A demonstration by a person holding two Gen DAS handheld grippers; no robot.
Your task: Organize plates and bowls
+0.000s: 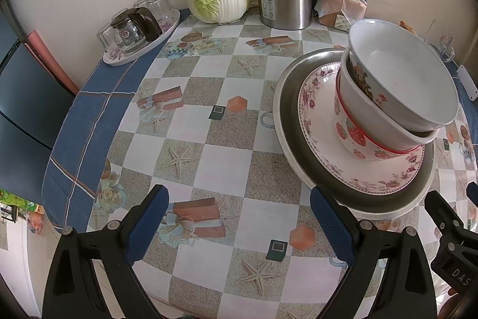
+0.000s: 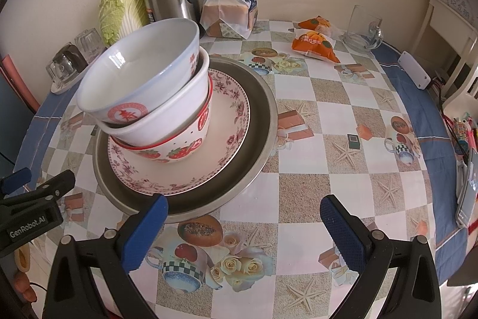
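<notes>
Three bowls [image 2: 140, 97] stacked on plates [image 2: 227, 121] — tilted, both tools [image 2: 242, 232] open, empty

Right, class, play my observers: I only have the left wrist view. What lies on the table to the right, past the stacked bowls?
Observer: Two orange snack packets lie there, just left of the glass mug.
Operator: Any marking on the top bowl's side that faces away from me?
Observer: Yes, the top bowl bears a red circular emblem with a character.
Operator: Is the right gripper holding anything?
Observer: No, the right gripper is open and empty, with one finger by the metal plate rim.
</notes>
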